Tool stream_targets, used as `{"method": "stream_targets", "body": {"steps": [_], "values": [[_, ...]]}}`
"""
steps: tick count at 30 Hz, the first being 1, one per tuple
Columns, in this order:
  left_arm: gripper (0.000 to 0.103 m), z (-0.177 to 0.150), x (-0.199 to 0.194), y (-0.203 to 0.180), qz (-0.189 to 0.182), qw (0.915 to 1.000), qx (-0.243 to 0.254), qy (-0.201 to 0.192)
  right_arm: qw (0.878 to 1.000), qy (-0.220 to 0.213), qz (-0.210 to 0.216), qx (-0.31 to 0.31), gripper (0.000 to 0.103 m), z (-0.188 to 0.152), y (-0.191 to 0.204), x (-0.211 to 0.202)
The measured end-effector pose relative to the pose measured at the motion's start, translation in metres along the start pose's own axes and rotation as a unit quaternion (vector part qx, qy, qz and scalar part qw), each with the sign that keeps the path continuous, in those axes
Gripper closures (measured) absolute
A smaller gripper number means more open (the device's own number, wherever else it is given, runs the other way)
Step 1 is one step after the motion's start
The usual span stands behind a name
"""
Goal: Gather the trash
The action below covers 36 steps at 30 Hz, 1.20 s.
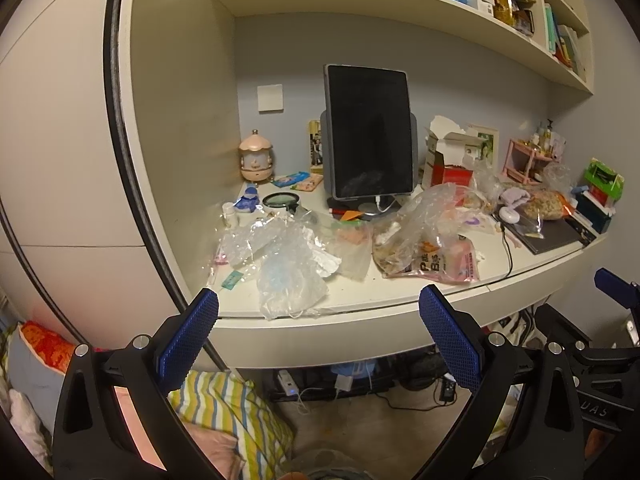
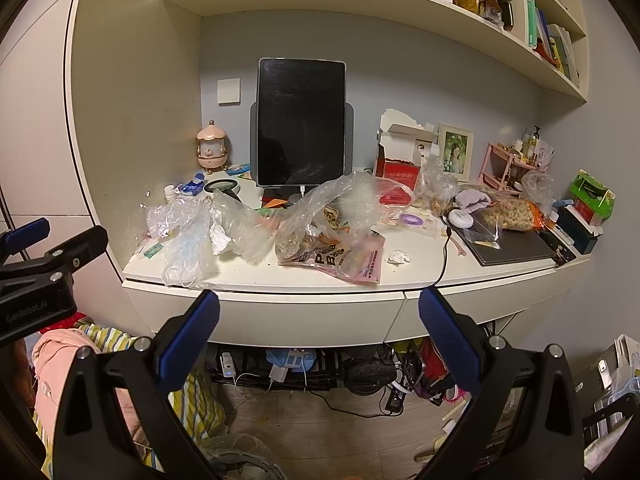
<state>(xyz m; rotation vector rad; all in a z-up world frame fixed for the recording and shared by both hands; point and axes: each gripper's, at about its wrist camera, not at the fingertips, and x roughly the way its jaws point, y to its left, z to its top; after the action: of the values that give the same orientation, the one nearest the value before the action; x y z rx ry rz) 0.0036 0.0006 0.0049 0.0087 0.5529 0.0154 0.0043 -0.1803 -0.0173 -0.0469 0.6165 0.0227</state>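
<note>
On the white desk (image 1: 400, 292), ahead of and above both grippers, the trash lies in a loose spread: a crumpled clear plastic bag (image 1: 288, 276) hangs over the front edge, straight ahead of the left gripper (image 1: 319, 302) and just past its fingertips, while a pink printed snack bag (image 2: 340, 258) with a bigger clear bag (image 2: 344, 204) bunched on top of it sits near the front edge, ahead of the right gripper (image 2: 319, 302). A small crumpled paper wad (image 2: 399, 257) rests on bare desk to the right of the snack bag. Behind the litter a dark tablet (image 2: 301, 124) stands upright on a stand, with a pink lamp-like ornament (image 1: 256, 156) to its left and a torn red and white carton (image 2: 400, 148) to its right; a black cable (image 2: 444, 248) trails over the desk edge beside a dark flat pad (image 2: 508, 246). Nothing stands between the grippers and the nearest plastic. Both grippers are spread wide, their blue-padded fingers (image 1: 188, 336) well apart, holding nothing and touching nothing, hanging in front of the desk's front edge. Each gripper shows at the edge of the other's view.
</note>
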Motion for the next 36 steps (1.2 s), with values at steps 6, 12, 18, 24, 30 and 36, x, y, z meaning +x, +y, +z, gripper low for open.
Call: {"method": "stream_targets", "body": {"steps": [6, 12, 18, 24, 30, 36], "values": [[0.005, -0.002, 0.002, 0.001, 0.001, 1.0000, -0.002, 0.002, 1.000, 0.001, 0.000, -0.001, 0.006, 0.000, 0.002, 0.001], [0.005, -0.002, 0.003, 0.002, 0.001, 1.0000, -0.003, 0.002, 1.000, 0.001, 0.000, -0.001, 0.006, 0.000, 0.002, 0.000], [0.005, -0.006, 0.006, 0.004, 0.002, 1.0000, 0.000, 0.005, 1.000, 0.002, 0.004, -0.006, 0.006, 0.000, 0.004, 0.001], [0.005, -0.017, 0.008, 0.013, 0.007, 0.9998, 0.002, 0.017, 1.000, 0.008, 0.008, -0.013, 0.006, -0.003, 0.013, 0.003], [0.005, -0.031, 0.009, 0.030, -0.001, 0.9995, 0.007, 0.030, 1.000, 0.018, 0.010, -0.011, 0.006, -0.008, 0.027, 0.003], [0.005, -0.039, 0.010, 0.048, -0.007, 0.9994, 0.013, 0.033, 1.000, 0.015, 0.012, -0.016, 0.006, -0.013, 0.041, -0.005]]}}
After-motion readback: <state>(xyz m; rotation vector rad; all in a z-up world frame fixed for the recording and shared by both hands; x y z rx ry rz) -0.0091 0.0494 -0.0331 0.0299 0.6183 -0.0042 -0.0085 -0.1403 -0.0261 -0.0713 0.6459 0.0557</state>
